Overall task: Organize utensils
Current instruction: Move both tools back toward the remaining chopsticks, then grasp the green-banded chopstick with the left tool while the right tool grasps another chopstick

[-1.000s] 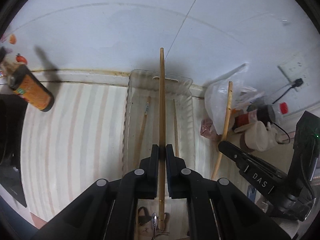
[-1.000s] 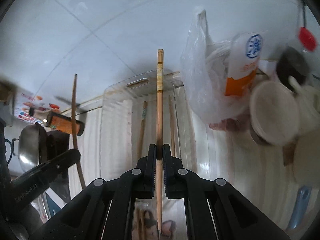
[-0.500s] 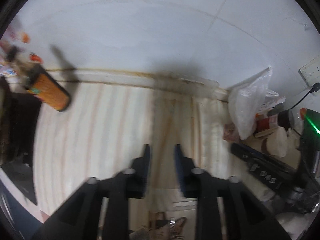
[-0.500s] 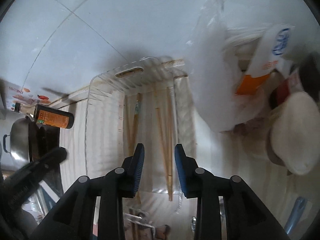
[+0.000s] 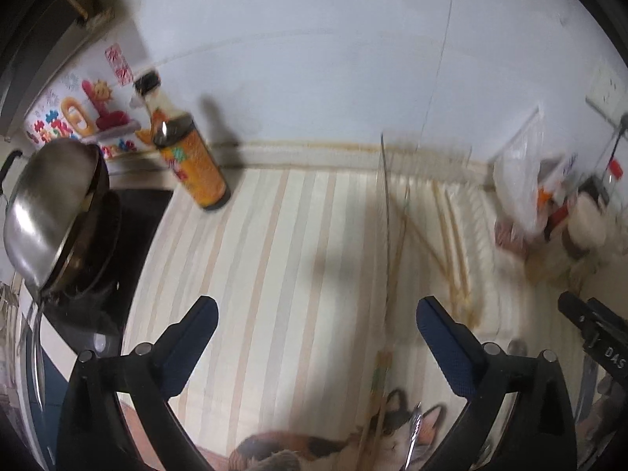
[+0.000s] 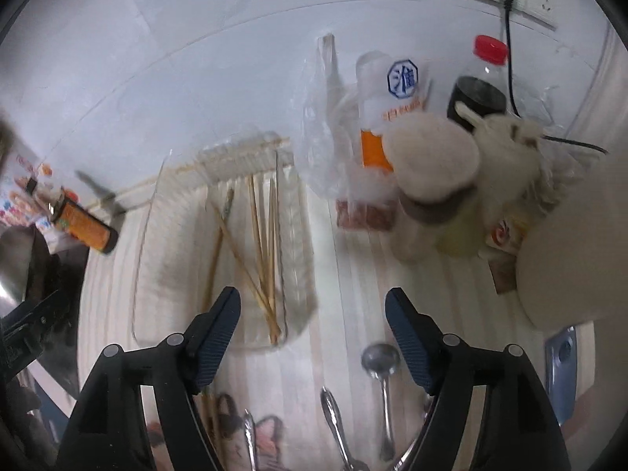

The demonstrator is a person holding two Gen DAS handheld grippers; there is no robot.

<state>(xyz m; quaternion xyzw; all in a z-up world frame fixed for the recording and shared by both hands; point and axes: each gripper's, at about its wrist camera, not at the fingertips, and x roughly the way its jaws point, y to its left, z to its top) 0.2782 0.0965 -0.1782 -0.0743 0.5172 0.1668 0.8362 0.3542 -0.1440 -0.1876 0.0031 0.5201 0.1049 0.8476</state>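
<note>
both grippers have just been opening, with nothing between the jaws of the left gripper (image 5: 314, 314) or the right gripper (image 6: 313, 306). several chopsticks (image 6: 261, 251) already lie in the clear tray (image 6: 147, 259) ahead of the right gripper. left to sort: a spoon (image 6: 380, 357) just below it, and what look like more utensils, blurred.

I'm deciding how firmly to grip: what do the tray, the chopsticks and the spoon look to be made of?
Tray: clear plastic by its look, since the striped mat shows through its walls.
Chopsticks: probably bamboo or wood, matte tan and thin.
Spoon: apparently polished metal, with a silvery bowl and bright highlights.
</note>
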